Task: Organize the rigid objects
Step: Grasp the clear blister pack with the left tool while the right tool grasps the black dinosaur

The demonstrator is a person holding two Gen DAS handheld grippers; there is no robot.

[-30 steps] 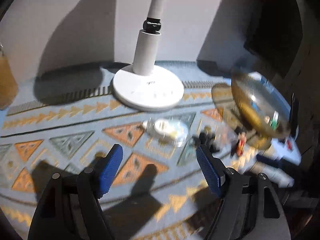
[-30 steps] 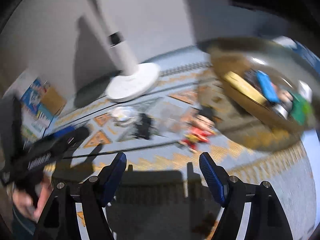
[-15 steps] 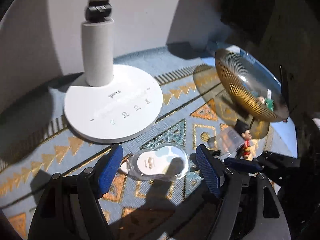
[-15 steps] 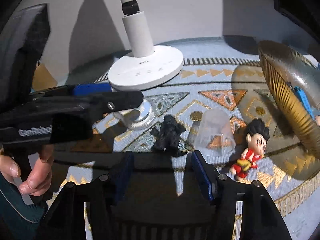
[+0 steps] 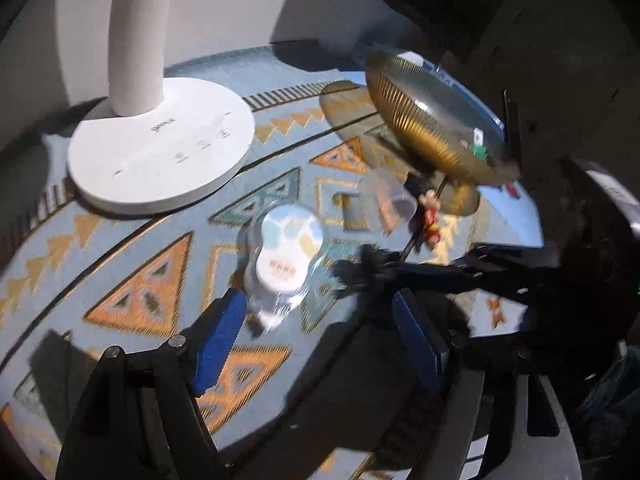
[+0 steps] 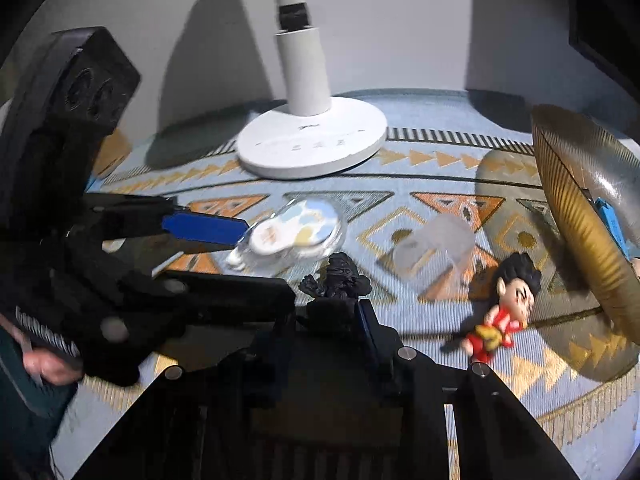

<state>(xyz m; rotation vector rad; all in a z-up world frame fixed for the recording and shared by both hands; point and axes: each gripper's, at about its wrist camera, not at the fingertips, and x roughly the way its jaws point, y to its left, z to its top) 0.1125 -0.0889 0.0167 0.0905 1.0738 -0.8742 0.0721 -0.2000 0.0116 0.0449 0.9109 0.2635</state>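
My right gripper (image 6: 332,314) is shut on a small black figurine (image 6: 338,280) that stands on the patterned mat. In the left wrist view the same gripper reaches in from the right as a dark arm (image 5: 440,270). My left gripper (image 5: 316,324) is open, low over the mat. A clear plastic case with a white insert (image 5: 286,252) lies just ahead of its left finger, apart from the pads. In the right wrist view that case (image 6: 296,228) lies at the tip of the left gripper's blue pad (image 6: 204,227).
A clear cup (image 6: 436,248) lies on its side beside a red-clothed boy figurine (image 6: 504,312). A gold ribbed bowl (image 6: 576,208) with several small items stands tilted at the right. A white lamp base (image 6: 312,144) stands at the back. A hand (image 6: 48,364) holds the left gripper.
The right gripper's jaws have come together on the black figurine. My left gripper has sunk and rolled, and the clear case now lies close in front of its fingers.
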